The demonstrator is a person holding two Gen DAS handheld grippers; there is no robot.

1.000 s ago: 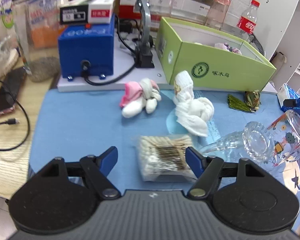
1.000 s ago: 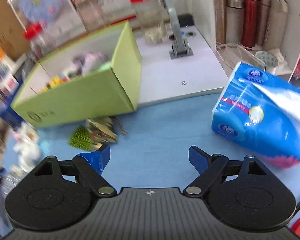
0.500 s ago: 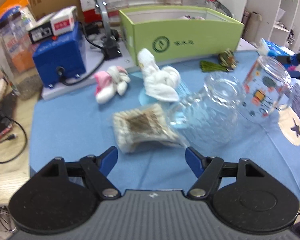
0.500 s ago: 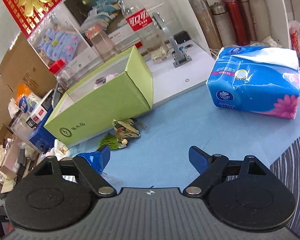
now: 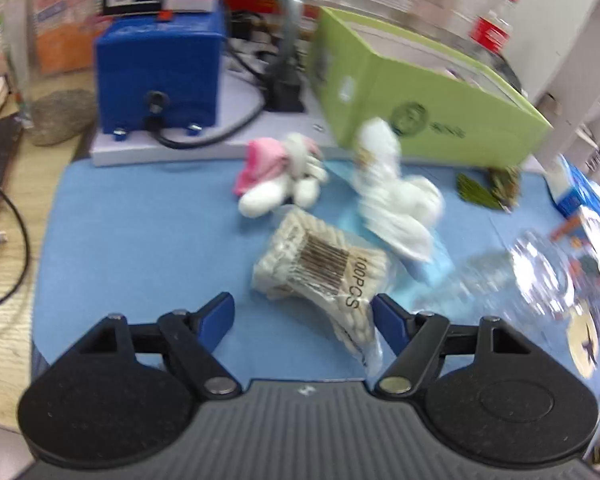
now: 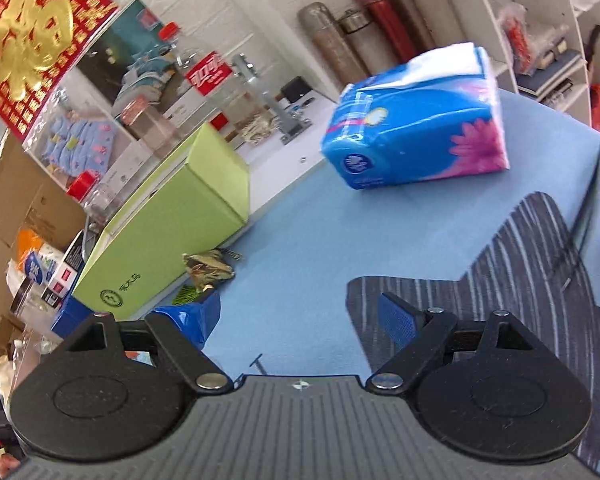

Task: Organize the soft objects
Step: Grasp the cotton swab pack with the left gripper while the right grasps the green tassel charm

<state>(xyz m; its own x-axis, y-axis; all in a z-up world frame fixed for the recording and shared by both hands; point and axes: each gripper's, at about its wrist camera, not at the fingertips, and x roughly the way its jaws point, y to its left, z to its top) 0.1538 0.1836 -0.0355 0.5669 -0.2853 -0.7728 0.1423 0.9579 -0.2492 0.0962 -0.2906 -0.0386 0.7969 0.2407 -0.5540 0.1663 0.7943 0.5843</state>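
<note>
Both views are brightly and evenly lit, with only soft, faint shadows. The left wrist view is smeared by motion blur — the green box [image 5: 428, 108] and white cloth [image 5: 396, 204] lose their edges. The right wrist view is sharper, though the tissue pack [image 6: 416, 136] looks soft. Fisheye bending curves the edges — shelves [image 6: 548, 28] lean.

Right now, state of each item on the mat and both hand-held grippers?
left hand-held gripper: open, empty
right hand-held gripper: open, empty
cotton swab pack: sealed, lying flat
plush toy: lying on side
white cloth: bunched
green box: open-topped
glass jars: tipped over
tissue pack: opened
</note>
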